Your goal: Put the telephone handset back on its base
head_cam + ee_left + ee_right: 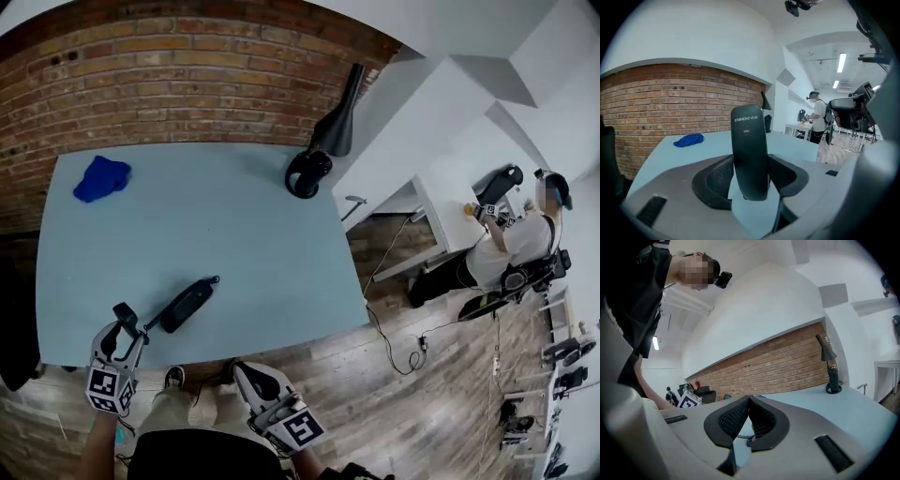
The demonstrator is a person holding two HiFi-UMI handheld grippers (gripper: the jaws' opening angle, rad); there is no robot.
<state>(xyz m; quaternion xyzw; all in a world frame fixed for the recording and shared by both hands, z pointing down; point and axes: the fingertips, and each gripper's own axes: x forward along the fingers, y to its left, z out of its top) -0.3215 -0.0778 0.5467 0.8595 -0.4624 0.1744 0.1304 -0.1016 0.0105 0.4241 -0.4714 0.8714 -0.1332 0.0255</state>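
Basically, the smooth pale-blue tabletop carries the glossy black curved handset, lying flat at 7 o'clock. No base in view. The left gripper has its ribbed fingers spread wide and lined up on the handset, likely for a grab. The right gripper has its fingers together, empty and idle.

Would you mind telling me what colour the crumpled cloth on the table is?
Blue. The cloth shows best in the head view.

Right gripper: grey jaws meet at tips. Black desk lamp at 3 o'clock on pale-blue tabletop.
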